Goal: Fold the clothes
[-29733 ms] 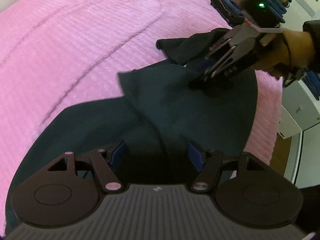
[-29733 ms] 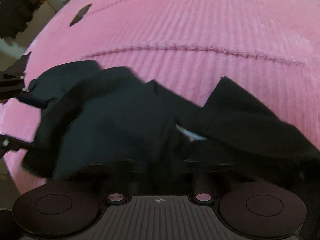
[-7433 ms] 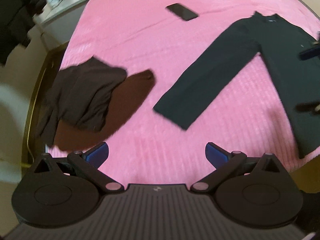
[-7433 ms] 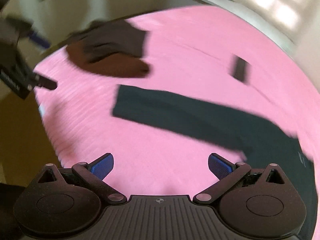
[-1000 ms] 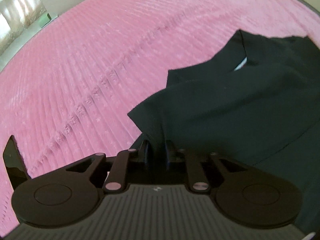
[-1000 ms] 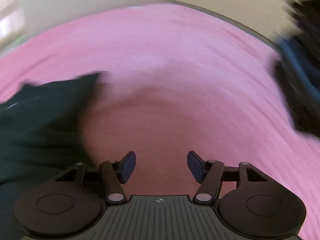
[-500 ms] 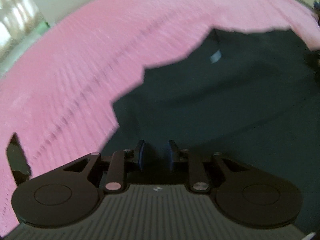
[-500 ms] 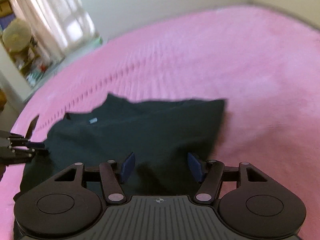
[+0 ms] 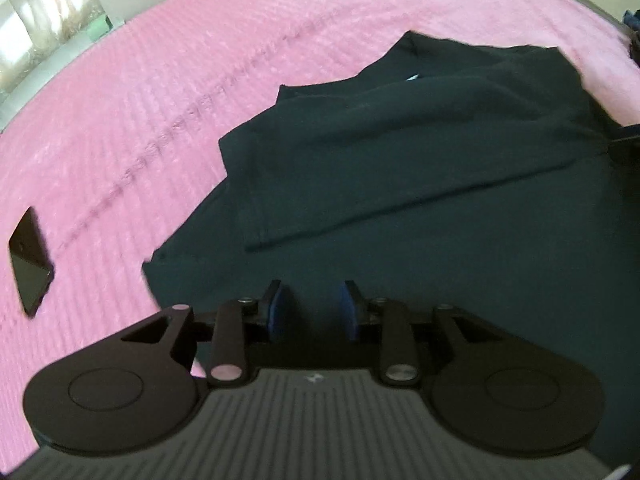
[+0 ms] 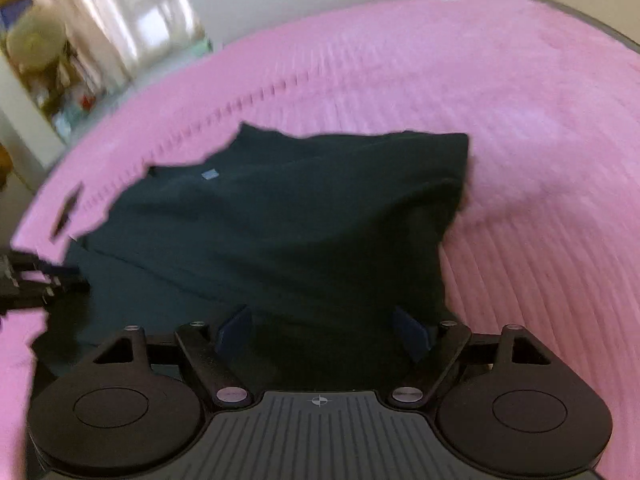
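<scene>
A dark teal long-sleeved top (image 9: 420, 152) lies spread on a pink ribbed bedspread (image 9: 160, 100), partly folded: one layer is laid over the body, its hemmed edge running as a slanted line across the cloth from lower left to upper right in the left wrist view. The neckline sits at the far end, with a small pale label (image 9: 413, 77) showing inside it.

The left gripper (image 9: 312, 310) hovers low over the near part of the top, its blue-padded fingers (image 9: 277, 308) parted by a narrow gap with only flat fabric visible between them — nothing pinched. The right gripper (image 10: 323, 330) is spread wider, its blue pads (image 10: 236, 330) set well apart above the near edge of the garment, and it too holds nothing. In the right wrist view the top (image 10: 280, 232) fills the middle, its label (image 10: 210, 175) near the far collar, its right side ending in a raised corner against the bedspread (image 10: 520, 120). At the left edge of that view the tips of the other gripper reach onto the cloth.

A black phone (image 9: 30, 260) lies on the bedspread well to the left of the top — apart from it. Beyond the bed stand a pale wall and a bright curtained window (image 10: 132, 28), blurred.
</scene>
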The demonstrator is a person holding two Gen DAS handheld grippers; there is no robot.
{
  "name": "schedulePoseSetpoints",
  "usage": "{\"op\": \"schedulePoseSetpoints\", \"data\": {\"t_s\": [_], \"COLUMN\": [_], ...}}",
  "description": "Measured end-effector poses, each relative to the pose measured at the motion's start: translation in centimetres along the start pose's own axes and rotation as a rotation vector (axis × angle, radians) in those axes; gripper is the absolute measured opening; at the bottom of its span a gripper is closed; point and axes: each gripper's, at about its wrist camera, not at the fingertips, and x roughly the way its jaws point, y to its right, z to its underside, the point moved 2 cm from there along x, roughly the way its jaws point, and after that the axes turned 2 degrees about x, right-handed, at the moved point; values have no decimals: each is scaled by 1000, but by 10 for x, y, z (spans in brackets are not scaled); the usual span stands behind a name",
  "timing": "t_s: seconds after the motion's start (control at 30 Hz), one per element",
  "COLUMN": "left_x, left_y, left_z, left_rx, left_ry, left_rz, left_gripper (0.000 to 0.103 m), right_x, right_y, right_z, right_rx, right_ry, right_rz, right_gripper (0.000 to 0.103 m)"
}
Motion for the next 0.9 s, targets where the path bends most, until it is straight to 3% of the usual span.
{"op": "schedulePoseSetpoints", "data": {"t_s": [0.1,0.2,0.23,0.27,0.4,0.43,0.53,0.67,0.9], "left_x": [-27,-44,-49,-54,-74,-79,-95,-125,-181], "left_y": [20,48,57,66,100,106,125,143,185], "left_z": [31,73,87,99,140,147,168,189,262], "left_rx": [-13,-30,-38,-41,-24,-15,19,137,507], "left_ry": [-19,-97,-122,-141,-198,-207,-229,-186,-69], "left_rz": [27,48,55,60,60,57,48,81,179], "left_gripper": [29,31,31,31,36,37,47,63,60], "right_x": [-23,-36,-40,-45,-69,-73,-86,-108,-146], "right_y": [-19,-22,-21,-18,-8,-6,-6,-14,-52], "right_z": [34,76,88,95,119,124,138,158,195], "right_rx": [-6,-22,-23,-19,-9,-26,-89,-94,-136], "right_ry": [-34,-115,-138,-158,-209,-232,-292,-323,-321], "right_rz": [-44,-47,-36,-14,41,57,102,147,183], "right_gripper": [81,81,83,92,94,99,103,103,103]}}
